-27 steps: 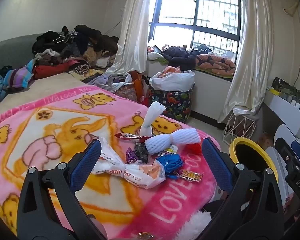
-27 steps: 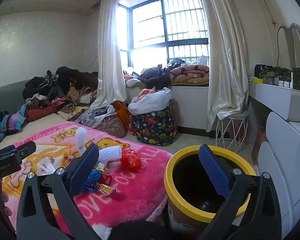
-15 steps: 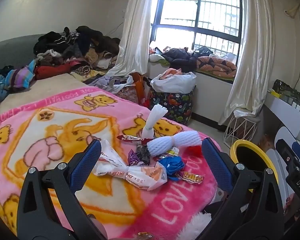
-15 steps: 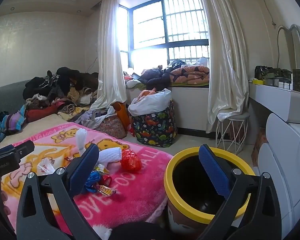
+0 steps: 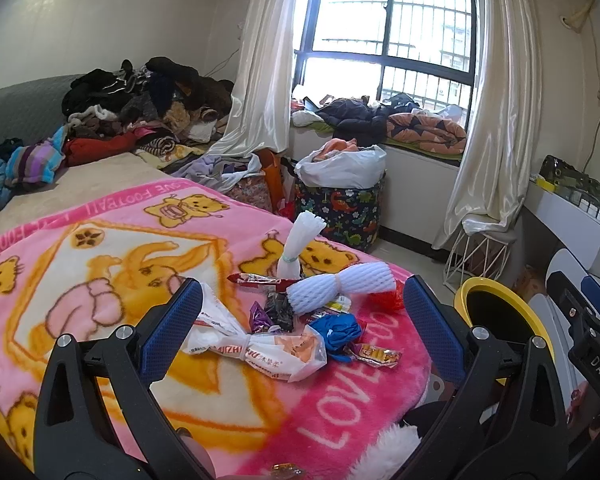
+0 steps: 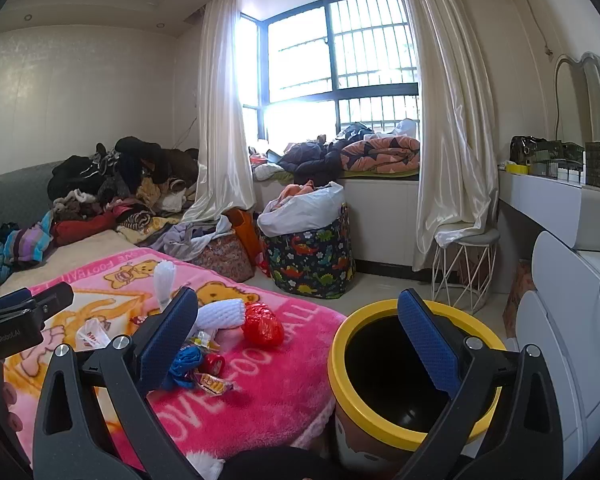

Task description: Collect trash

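My left gripper (image 5: 302, 330) fills the lower part of its frame, jaws spread wide with nothing between them. My right gripper (image 6: 296, 338) sits likewise, jaws wide apart and empty, low in its own frame.

Clothes heap (image 5: 140, 108) – dinosaur-print basket (image 5: 340, 208) – perhaps a wire stool (image 6: 464, 268)

The left wrist view looks along its fingers (image 5: 172, 328) over the pink blanket (image 5: 100, 264) toward the window. The right wrist view faces likewise, nearer the yellow-rimmed bin (image 6: 404, 428). Both share blanket, bin and window.
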`<action>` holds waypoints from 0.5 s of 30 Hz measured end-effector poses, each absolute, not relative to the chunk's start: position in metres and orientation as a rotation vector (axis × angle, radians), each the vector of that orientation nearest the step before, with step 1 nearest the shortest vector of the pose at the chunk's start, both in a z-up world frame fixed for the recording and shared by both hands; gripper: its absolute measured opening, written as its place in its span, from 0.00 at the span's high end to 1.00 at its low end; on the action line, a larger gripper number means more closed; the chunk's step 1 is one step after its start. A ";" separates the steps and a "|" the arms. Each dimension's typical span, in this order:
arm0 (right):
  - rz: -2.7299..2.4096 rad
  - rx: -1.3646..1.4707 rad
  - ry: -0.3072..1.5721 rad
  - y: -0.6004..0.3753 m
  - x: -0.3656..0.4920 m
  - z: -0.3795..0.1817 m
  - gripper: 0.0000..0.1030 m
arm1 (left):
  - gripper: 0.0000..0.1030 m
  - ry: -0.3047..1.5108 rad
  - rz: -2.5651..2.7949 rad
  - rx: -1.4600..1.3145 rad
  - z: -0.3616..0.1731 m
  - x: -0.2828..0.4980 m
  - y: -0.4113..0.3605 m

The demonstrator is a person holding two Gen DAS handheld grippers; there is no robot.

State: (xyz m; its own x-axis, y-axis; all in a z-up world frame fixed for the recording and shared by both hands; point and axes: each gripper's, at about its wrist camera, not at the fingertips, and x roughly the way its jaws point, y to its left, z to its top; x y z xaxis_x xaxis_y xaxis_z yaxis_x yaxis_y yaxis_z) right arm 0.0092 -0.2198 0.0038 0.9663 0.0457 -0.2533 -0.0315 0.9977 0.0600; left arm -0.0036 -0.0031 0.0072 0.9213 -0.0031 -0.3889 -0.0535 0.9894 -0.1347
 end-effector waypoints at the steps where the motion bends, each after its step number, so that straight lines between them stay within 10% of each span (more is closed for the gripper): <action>1: 0.039 0.054 0.255 -0.220 0.008 0.003 0.06 | 0.10 0.400 0.025 -0.144 0.008 -0.003 -0.004; 15: 0.041 0.055 0.252 -0.220 0.007 0.003 0.06 | 0.10 0.399 0.014 -0.141 0.007 -0.004 -0.007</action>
State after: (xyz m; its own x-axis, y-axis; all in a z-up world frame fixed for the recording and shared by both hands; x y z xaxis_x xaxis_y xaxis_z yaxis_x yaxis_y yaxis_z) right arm 0.0073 -0.2200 0.0026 0.9677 0.0469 -0.2477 -0.0332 0.9977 0.0591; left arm -0.0038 -0.0073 0.0074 0.9215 -0.0143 -0.3882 -0.0412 0.9901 -0.1343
